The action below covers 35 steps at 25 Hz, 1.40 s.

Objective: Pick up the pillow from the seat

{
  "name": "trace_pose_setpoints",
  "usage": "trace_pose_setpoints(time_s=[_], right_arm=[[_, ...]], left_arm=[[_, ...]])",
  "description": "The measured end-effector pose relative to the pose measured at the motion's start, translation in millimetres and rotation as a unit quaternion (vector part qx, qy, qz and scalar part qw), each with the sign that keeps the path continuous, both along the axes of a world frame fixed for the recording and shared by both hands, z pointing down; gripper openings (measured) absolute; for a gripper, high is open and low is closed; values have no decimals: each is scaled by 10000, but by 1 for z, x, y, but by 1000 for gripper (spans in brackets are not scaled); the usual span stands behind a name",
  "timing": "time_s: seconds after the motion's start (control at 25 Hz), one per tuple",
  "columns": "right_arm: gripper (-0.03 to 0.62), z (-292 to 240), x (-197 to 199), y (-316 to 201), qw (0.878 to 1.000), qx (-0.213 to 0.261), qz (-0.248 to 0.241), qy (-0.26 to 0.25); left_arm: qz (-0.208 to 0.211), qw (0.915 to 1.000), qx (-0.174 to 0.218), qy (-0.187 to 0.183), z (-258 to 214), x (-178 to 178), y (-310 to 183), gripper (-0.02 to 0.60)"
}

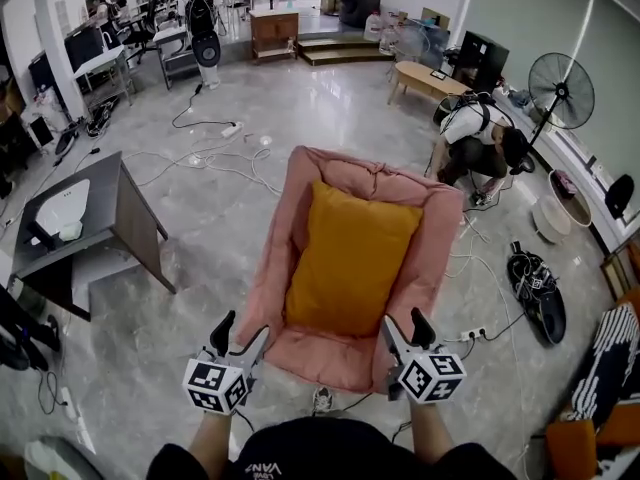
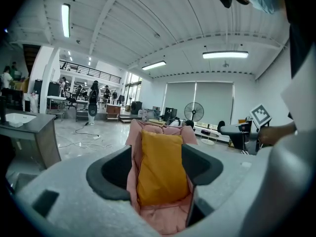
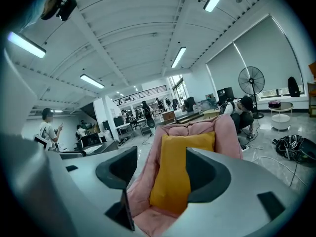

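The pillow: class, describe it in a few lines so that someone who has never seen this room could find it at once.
In the middle of the glossy grey floor stands a pink padded seat. The pillow leans against its back and covers most of it. It is the only thing on the seat, a plain mustard-yellow rectangle against the pink.

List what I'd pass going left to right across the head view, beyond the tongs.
Dark desk → yellow pillow → crouching person → standing fan.

The pillow [image 1: 350, 258] leans in the seat [image 1: 277, 268], desk [image 1: 115, 208] to its left.
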State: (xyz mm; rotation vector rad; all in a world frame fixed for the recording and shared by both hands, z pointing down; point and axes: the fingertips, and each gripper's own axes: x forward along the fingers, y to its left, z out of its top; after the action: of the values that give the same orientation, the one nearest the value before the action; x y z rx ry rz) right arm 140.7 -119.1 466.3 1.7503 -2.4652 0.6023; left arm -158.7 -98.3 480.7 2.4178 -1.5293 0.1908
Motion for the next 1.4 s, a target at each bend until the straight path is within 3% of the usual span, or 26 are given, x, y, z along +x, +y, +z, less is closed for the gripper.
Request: trace_pose_setpoints(time_s=[0.44,0.72,1.4], right_arm=[[285,20,19,-60,9996,-158,-210,-127],[285,38,25,-96,9993,-340,38,-128],[285,99,55,-207,9927,-773,894,258]], left_arm=[[-157,9998,-62,-66,4,25,-42,312],[-65,9995,-303,93,30,21,-78,313],[968,9913,-873,168,93,51,-233,313]])
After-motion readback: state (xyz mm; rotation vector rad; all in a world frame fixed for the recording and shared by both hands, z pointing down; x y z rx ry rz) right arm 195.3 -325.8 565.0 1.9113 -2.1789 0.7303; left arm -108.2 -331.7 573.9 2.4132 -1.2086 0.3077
